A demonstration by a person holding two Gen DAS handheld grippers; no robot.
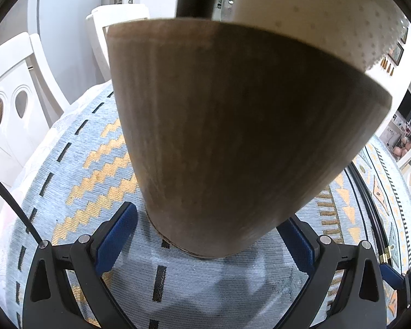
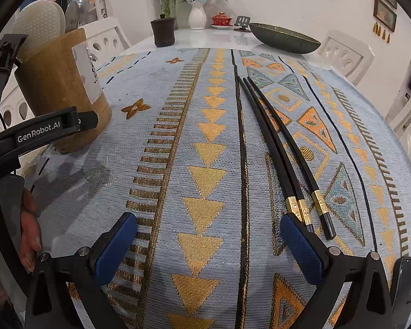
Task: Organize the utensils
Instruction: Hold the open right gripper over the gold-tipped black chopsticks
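- The left gripper [image 1: 208,235] has its jaws spread wide around the base of a wooden utensil holder [image 1: 219,137]. In the left wrist view the right blue pad [image 1: 298,242] lies against the holder's wall; a sliver of cloth shows beside the left pad [image 1: 115,235], so whether both press I cannot tell.
- The holder stands upright on the patterned table runner [image 1: 96,170] and fills that view from the middle to 12 o'clock. A pale dotted spatula [image 1: 328,8] sticks out of its top at 1 o'clock.
- The right gripper [image 2: 208,241] has its jaws spread with nothing between them, only the runner [image 2: 205,164].
- Three black chopsticks [image 2: 282,150] with gold bands lie on the runner at 2 o'clock from the right gripper. The butt ends of two sit just beside its right pad [image 2: 301,244]; whether they touch I cannot tell.
- In the right wrist view the holder [image 2: 57,90] is at 10 o'clock, with spoons [image 2: 74,13] and the spatula [image 2: 38,27] in it, and a finger of the left gripper [image 2: 87,119] against its wall.
- A person's hand [image 2: 27,224] shows at 8 o'clock.
- At 12 o'clock, on the bare white table [image 2: 233,38], stand a white flower vase [image 2: 197,15], a dark cup [image 2: 163,33] and a dark green bowl [image 2: 285,38].
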